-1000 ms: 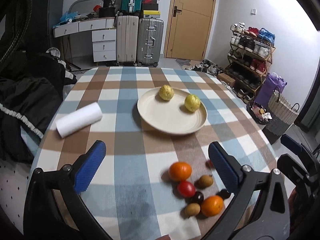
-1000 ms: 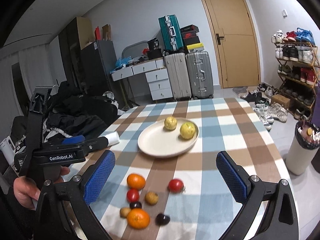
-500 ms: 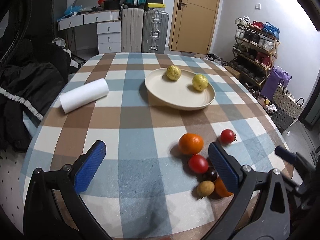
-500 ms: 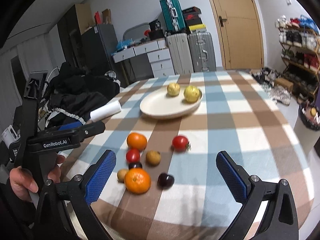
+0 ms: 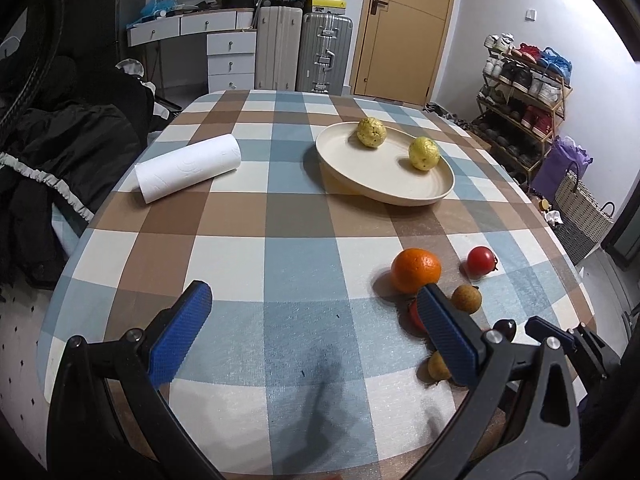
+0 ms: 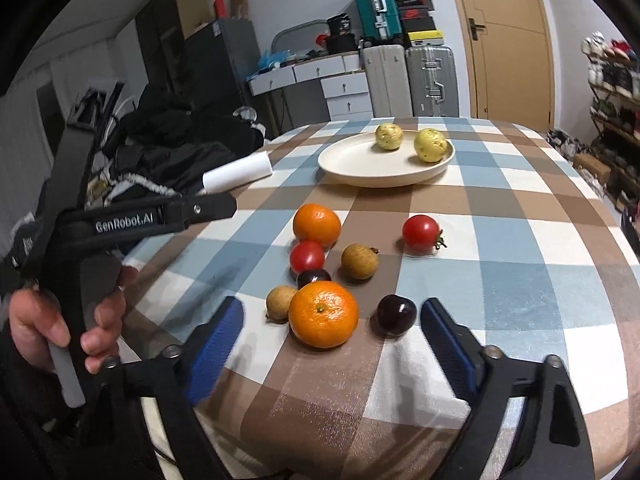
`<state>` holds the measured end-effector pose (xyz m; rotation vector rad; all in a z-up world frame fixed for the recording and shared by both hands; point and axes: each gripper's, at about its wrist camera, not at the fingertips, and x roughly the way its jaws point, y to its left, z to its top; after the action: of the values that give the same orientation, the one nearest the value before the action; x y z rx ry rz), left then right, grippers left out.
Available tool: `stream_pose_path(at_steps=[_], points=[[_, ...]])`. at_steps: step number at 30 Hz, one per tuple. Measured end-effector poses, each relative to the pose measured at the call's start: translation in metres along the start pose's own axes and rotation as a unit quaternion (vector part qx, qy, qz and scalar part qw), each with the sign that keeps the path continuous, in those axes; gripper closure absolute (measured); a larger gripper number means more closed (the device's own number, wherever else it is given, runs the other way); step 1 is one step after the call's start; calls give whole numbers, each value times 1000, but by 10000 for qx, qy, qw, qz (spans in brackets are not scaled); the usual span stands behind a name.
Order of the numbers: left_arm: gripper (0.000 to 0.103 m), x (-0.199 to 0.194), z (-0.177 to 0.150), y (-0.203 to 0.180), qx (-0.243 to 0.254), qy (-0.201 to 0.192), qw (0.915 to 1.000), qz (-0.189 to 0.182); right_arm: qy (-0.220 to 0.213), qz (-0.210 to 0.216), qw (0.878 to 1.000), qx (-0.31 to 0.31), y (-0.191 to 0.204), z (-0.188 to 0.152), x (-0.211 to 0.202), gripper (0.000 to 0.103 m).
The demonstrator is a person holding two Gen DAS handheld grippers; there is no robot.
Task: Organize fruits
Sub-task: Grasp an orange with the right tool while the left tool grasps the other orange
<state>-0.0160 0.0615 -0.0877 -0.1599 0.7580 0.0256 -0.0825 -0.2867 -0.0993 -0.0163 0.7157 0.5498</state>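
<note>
Closing in: the right gripper [image 6: 330,332] hangs low over the loose fruit pile, its jaws narrowing around the near orange [image 6: 323,314] and the dark cherry [image 6: 396,314]; the pads touch neither yet, so nothing is gripped.
Left gripper: the left gripper [image 5: 312,324] is released and empty over bare cloth, seemingly waiting beside the pile.
Plate: the plate [image 6: 352,164] sits far across the worktop [image 6: 520,280], already carrying two yellow fruits [image 6: 430,145], so it looks like the collecting spot.
Loose fruit: a second orange [image 6: 316,225], two tomatoes [image 6: 420,232], two brown longans [image 6: 359,261] and another cherry lie clustered near the front edge.
Bystander: a paper roll [image 5: 188,168] lies left of the plate, clear of the path.
</note>
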Motion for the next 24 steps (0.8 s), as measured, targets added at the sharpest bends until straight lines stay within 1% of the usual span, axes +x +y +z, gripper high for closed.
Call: stream_pose_path(at_steps=[1, 6, 8, 10, 12, 15, 17, 18, 19, 24], points=[[1, 1, 0, 0, 4, -2, 10000, 1, 26, -39, 10000, -58, 2, 0, 2, 19], [1, 2, 0, 2, -12, 40, 10000, -5, 71, -133, 9993, -332, 10, 1, 7, 26], [1, 3, -1, 2, -10, 52, 10000, -12, 94, -159, 9988, -450, 12, 1, 9, 32], [1, 3, -1, 2, -14, 51, 10000, -9, 117, -198, 9983, -534, 15, 1, 10, 32], [1, 3, -1, 2, -12, 53, 10000, -12, 158, -203, 9976, -641, 17, 1, 12, 38], [1, 3, -1, 2, -8, 50, 10000, -12, 236, -357, 9958, -808, 20, 1, 17, 45], [1, 3, -1, 2, -13, 45, 10000, -11, 273, -422, 9946, -910, 22, 0, 19, 53], [1, 3, -1, 2, -12, 45, 10000, -12, 282, -446, 9939, -965, 23, 0, 20, 55], [1, 3, -1, 2, -11, 46, 10000, -14, 294, -473, 9933, -1016, 24, 0, 21, 59], [1, 4, -1, 2, 1, 59, 10000, -31, 321, -460, 9925, -1087, 24, 0, 23, 60]])
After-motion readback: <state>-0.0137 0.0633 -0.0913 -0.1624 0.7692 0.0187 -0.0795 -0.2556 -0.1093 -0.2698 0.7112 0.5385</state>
